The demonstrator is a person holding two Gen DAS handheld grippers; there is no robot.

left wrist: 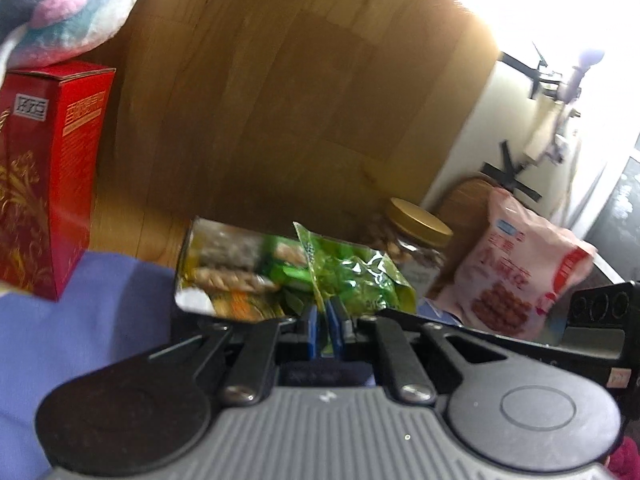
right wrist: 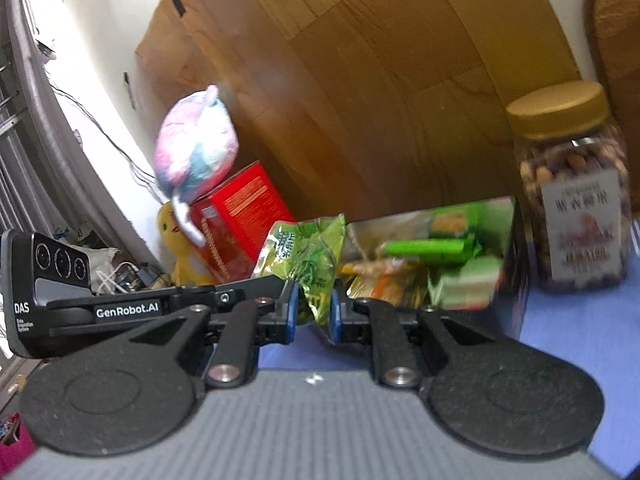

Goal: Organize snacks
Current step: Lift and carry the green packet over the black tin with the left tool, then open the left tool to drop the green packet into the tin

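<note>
Both claws pinch the same green snack packet (right wrist: 304, 264) from opposite sides: the left gripper (left wrist: 326, 332) has its blue pads closed on a thin edge of it, and the right gripper (right wrist: 314, 312) is clamped on its lower corner. Just beyond the packet lies an open box of mixed snacks (right wrist: 432, 256), touching or nearly touching it. Right of the right claw stands a nut jar (right wrist: 576, 200) with a gold lid. Left of the claws stands a red carton (left wrist: 44, 184), a pastel plush toy (right wrist: 196, 148) resting on top. A pink snack bag (left wrist: 520, 268) leans right of the left claw. A wooden panel (left wrist: 280, 100) closes off the back; the blue cloth (left wrist: 104, 312) lies bare to the left.
</note>
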